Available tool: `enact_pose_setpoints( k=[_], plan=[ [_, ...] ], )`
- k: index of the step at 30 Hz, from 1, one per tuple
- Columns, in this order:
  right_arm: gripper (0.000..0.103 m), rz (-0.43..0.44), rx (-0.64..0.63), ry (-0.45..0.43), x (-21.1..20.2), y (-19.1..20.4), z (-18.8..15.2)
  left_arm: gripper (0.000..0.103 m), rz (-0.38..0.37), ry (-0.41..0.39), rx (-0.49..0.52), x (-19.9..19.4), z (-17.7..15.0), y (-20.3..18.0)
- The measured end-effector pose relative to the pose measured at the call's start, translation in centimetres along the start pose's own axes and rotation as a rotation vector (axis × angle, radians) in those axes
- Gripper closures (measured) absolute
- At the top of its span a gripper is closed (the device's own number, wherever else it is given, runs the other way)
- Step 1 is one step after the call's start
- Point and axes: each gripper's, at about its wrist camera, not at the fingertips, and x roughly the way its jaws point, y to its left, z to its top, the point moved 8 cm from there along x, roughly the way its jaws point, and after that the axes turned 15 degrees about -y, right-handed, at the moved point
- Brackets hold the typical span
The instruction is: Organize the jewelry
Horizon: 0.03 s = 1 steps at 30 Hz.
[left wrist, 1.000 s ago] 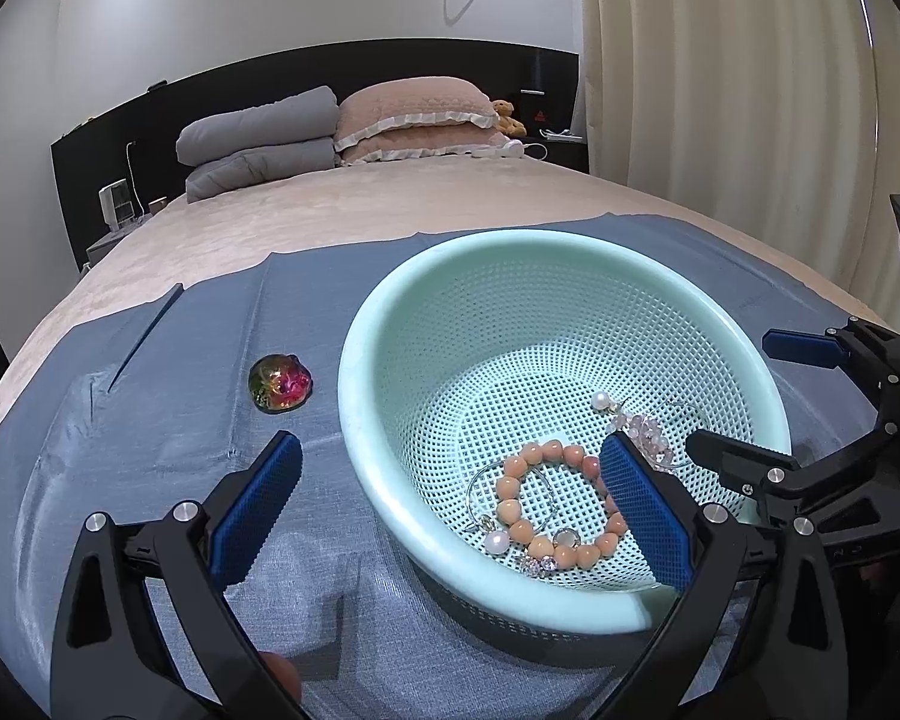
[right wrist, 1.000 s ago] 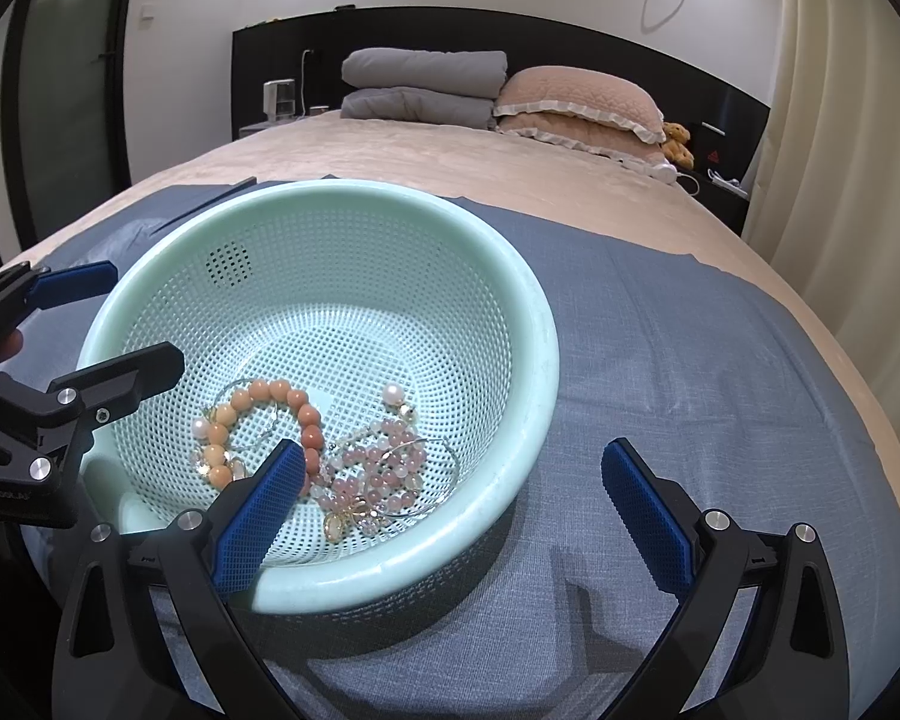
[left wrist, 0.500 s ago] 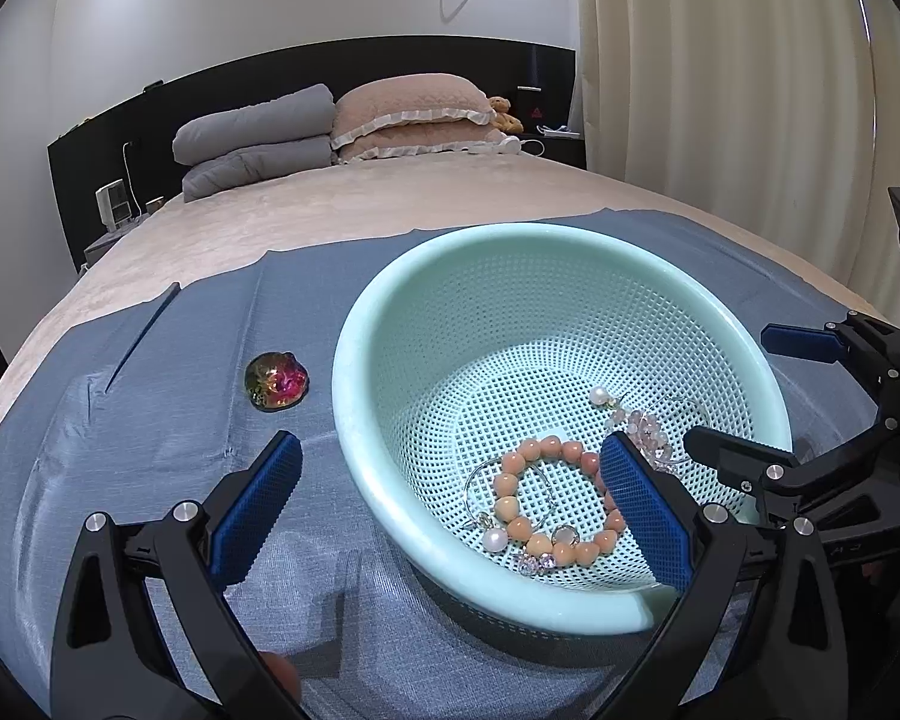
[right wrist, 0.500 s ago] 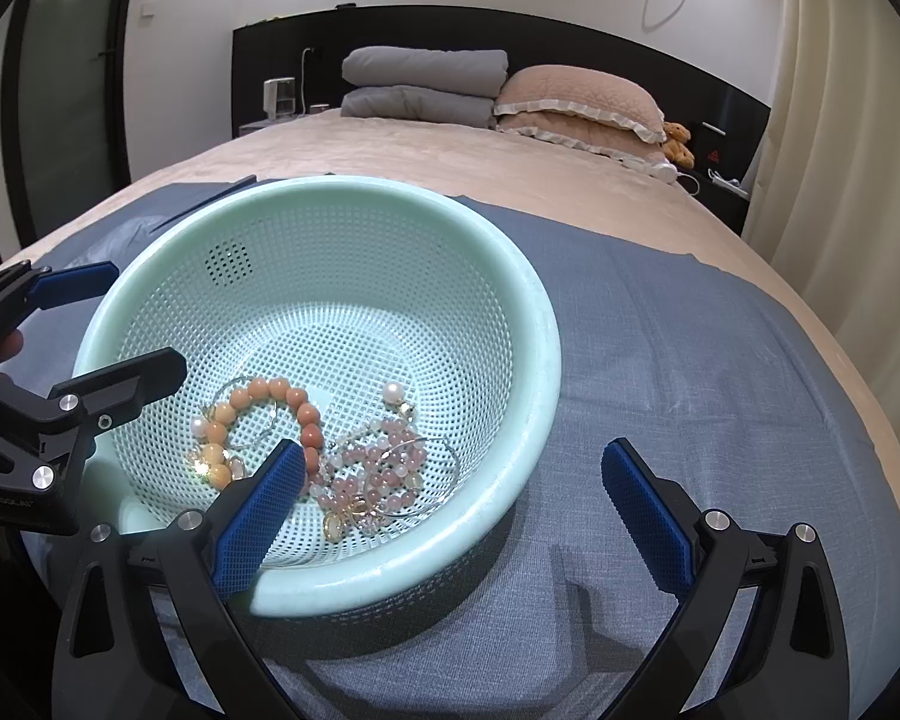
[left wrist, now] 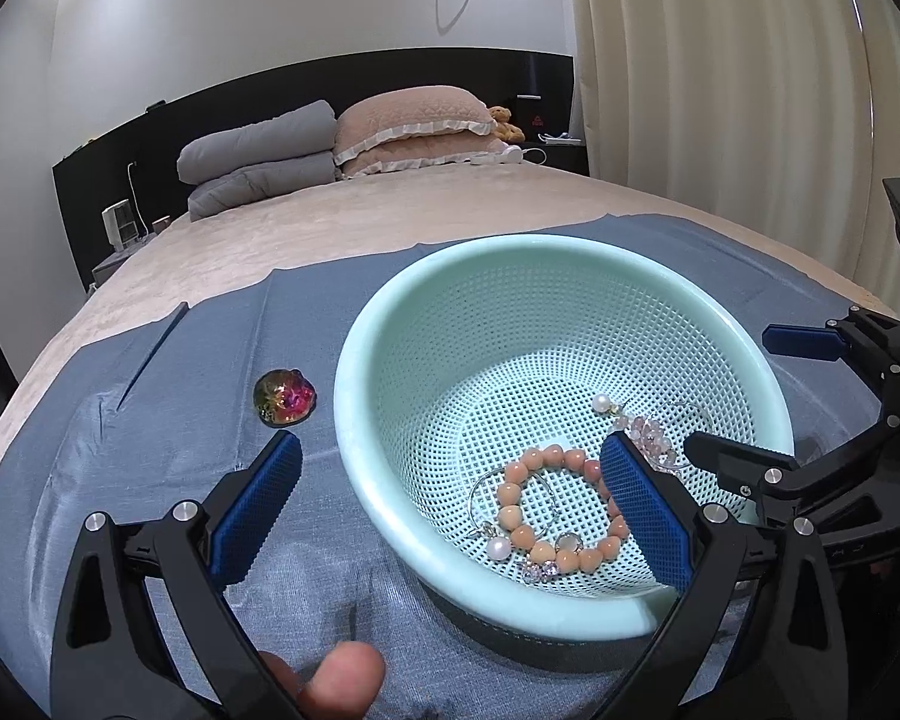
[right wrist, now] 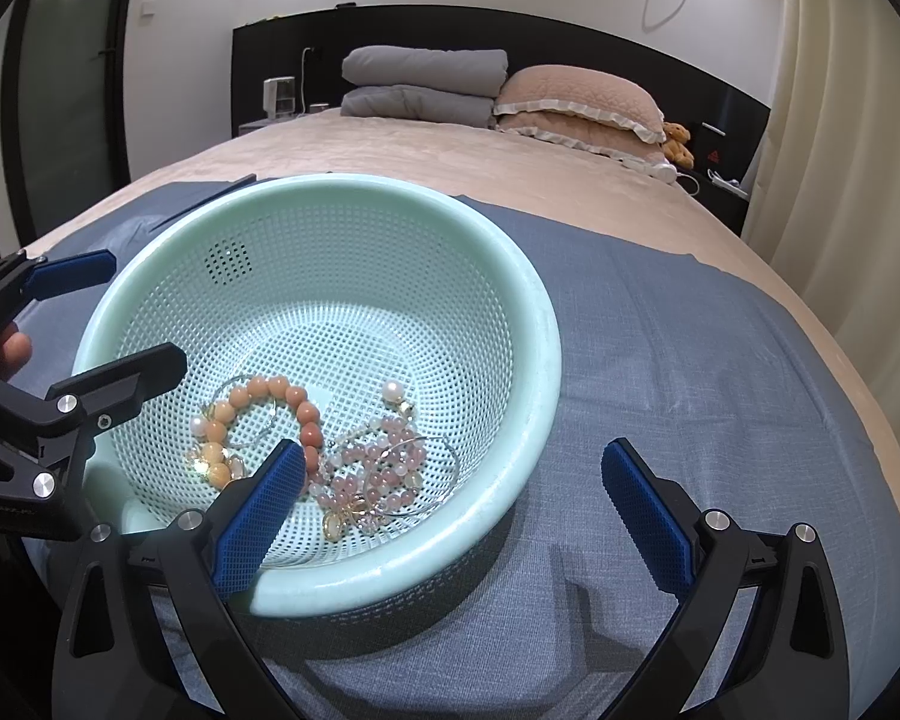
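Observation:
A mint green perforated basket sits on a blue cloth on the bed. Inside lie an orange bead bracelet, a pink bead bracelet, pearl earrings and thin hoops. A multicoloured gem brooch lies on the cloth left of the basket. My left gripper is open and straddles the basket's near left rim. My right gripper is open and straddles the near right rim. Each gripper shows in the other's view.
The blue cloth covers the near part of a beige bed. Grey folded duvets and pink pillows lie by the black headboard. Curtains hang on the right.
The basket has shifted slightly in both views and the jewelry inside has slid a little. Both grippers stay open around the rim.

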Motion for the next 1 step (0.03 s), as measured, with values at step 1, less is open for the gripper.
enact_pose_setpoints(
  k=[1],
  plan=[
    [0.008, 0.0, 0.0, 0.0, 0.02, 0.0, 0.02, 0.006, 0.0, 0.002, -0.006, 0.04, -0.01, 0.09]
  ],
)
